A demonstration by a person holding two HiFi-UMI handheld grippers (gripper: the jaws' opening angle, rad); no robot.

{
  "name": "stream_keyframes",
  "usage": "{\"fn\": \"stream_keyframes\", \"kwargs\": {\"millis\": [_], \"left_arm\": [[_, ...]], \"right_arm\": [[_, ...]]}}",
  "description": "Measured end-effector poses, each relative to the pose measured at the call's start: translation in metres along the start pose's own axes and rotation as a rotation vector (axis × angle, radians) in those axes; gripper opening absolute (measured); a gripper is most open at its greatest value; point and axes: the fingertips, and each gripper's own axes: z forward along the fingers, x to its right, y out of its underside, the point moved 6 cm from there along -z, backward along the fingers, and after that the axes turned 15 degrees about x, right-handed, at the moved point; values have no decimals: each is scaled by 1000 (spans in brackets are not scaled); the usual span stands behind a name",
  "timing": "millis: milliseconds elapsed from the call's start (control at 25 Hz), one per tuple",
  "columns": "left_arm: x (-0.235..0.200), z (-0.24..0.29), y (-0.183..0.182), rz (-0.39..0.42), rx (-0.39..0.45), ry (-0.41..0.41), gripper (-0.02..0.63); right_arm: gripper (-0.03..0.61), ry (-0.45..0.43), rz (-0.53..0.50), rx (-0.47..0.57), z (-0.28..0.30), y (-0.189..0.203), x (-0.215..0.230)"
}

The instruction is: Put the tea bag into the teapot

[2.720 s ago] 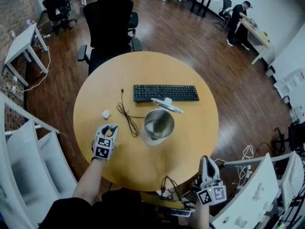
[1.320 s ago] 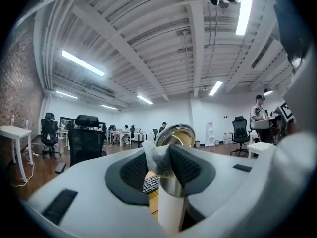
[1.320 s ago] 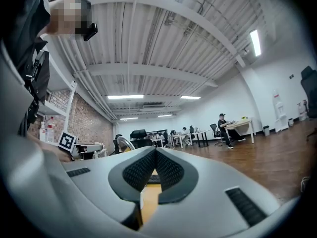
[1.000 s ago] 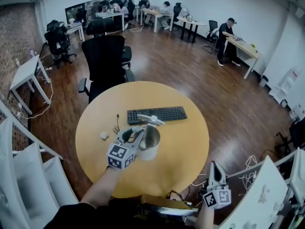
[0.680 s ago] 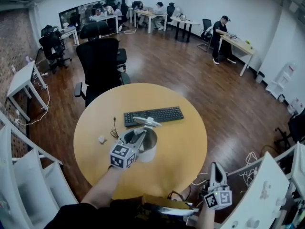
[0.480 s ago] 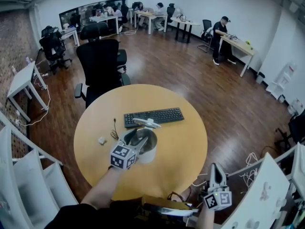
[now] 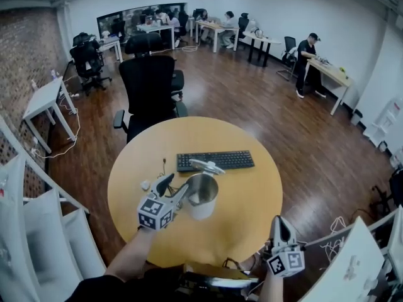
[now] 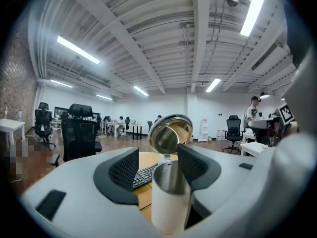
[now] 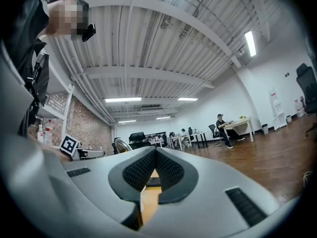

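left gripper (image 7: 174, 185) hovering beside the open teapot (image 7: 203, 200) near the middle of the tabletop (image 7: 252, 194), fingers just opening wide, gripping nothing, right gripper (image 7: 279, 219) hanging off the near edge, fingers closed, empty

left gripper (image 8: 158, 157) | jaws just opening, apart | teapot (image 8: 171, 205) between | lid (image 8: 170, 133) up

A black keyboard (image 7: 215, 161) lies across the far part of the round wooden table (image 7: 252, 200), with a thin black cable (image 7: 164, 167) just beside its left end. A black office chair (image 7: 150, 87) stands at the table's far edge on the dark wooden floor (image 7: 252, 106). Further off, a brick wall (image 7: 25, 49) and a white desk (image 7: 44, 99) are at the left, and a person (image 7: 308, 61) in dark clothes stands at a long desk (image 7: 334, 74) at the right.
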Motion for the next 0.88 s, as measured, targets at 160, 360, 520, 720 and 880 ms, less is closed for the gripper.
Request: {"fn": "stream_keyframes", "kwargs": {"millis": [160,360,520,720,880], "left_arm": [[-20,-45,-11,19,48,-86,222],[-42,-105,-22,23,112,-219,143],[-40,-144,-29,-8,135,-281,9],[-41,-179,-31,-9,144,-339,0],[-44,-195,-28,-8,147,-370,0]], "right_arm": [[2,-89,23,-25,20,12,-16],[2,-207,47,-64,51,32,-40],[1,-242,81,-54,68,36,-46],[0,-275,76,-75,83,45,-55],[0,-288,70,-75,86,53,-62]]}}
